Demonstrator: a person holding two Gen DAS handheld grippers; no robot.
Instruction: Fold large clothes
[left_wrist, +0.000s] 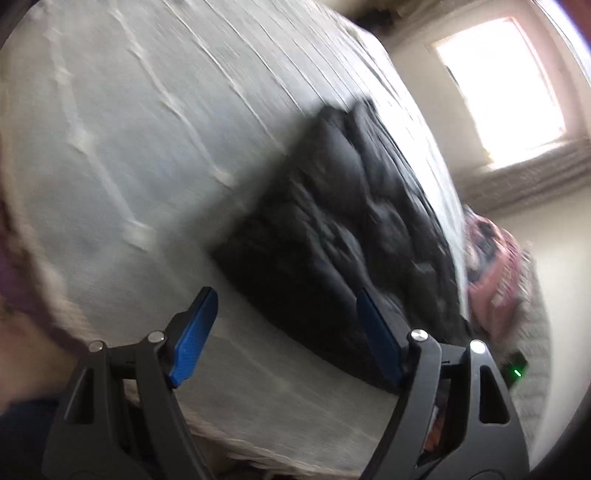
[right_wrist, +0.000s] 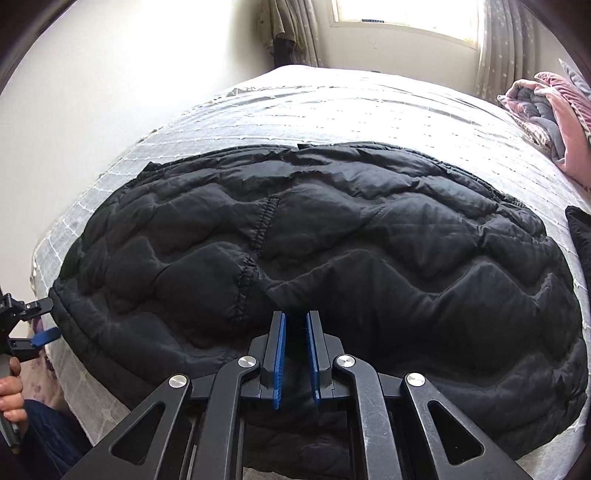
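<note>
One black quilted jacket (right_wrist: 332, 236) — folded flat

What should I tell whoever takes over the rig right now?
Left claw: open, empty, off the coat's left edge; its view is blurred.
Right claw: nearly shut on the coat's near edge; a real pinch can't be confirmed.
The coat lies spread on the bed, looking partly folded.
Left: finish folding.
</note>
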